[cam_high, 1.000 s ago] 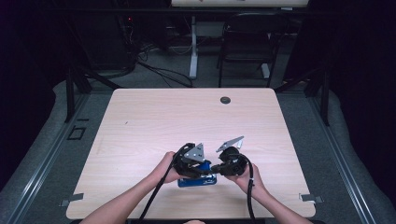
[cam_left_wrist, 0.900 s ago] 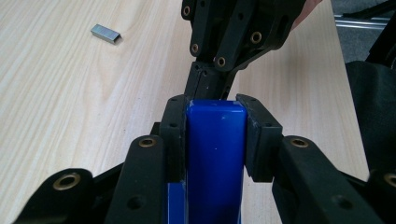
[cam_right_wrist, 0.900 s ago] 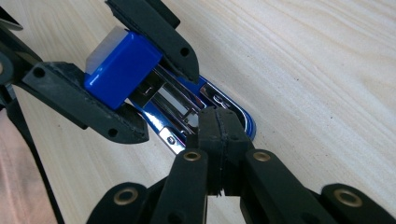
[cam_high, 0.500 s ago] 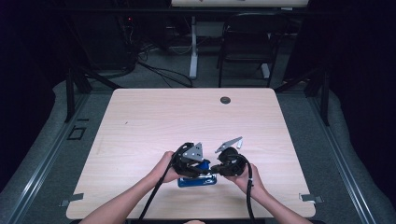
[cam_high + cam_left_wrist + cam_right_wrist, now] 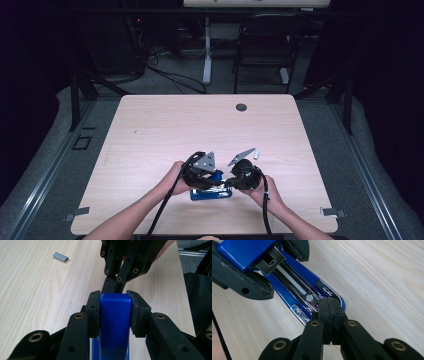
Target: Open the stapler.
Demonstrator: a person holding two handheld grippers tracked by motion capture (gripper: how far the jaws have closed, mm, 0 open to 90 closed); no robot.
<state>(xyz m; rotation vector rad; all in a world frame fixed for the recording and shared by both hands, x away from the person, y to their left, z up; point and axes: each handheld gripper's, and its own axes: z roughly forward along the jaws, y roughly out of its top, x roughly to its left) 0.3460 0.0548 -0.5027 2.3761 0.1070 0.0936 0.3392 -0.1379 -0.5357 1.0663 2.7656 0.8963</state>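
Observation:
A blue stapler (image 5: pixel 212 193) lies hinged open near the table's front edge. In the left gripper view my left gripper (image 5: pixel 115 302) is shut on the stapler's blue top arm (image 5: pixel 115 322), one pad on each side, holding it lifted. The right gripper view shows that arm (image 5: pixel 244 251) raised above the bare metal magazine (image 5: pixel 292 283) and blue base (image 5: pixel 310 275). My right gripper (image 5: pixel 329 306) is shut with nothing between its pads, and its tips rest on the front end of the magazine. From above, the left gripper (image 5: pixel 202 175) and right gripper (image 5: pixel 235 179) face each other over the stapler.
A small strip of staples (image 5: pixel 60 257) lies loose on the wooden table (image 5: pixel 165 130), just beyond the right gripper in the high view (image 5: pixel 256 154). A round cable hole (image 5: pixel 241 107) sits near the far edge. A chair (image 5: pixel 262 45) stands behind the table.

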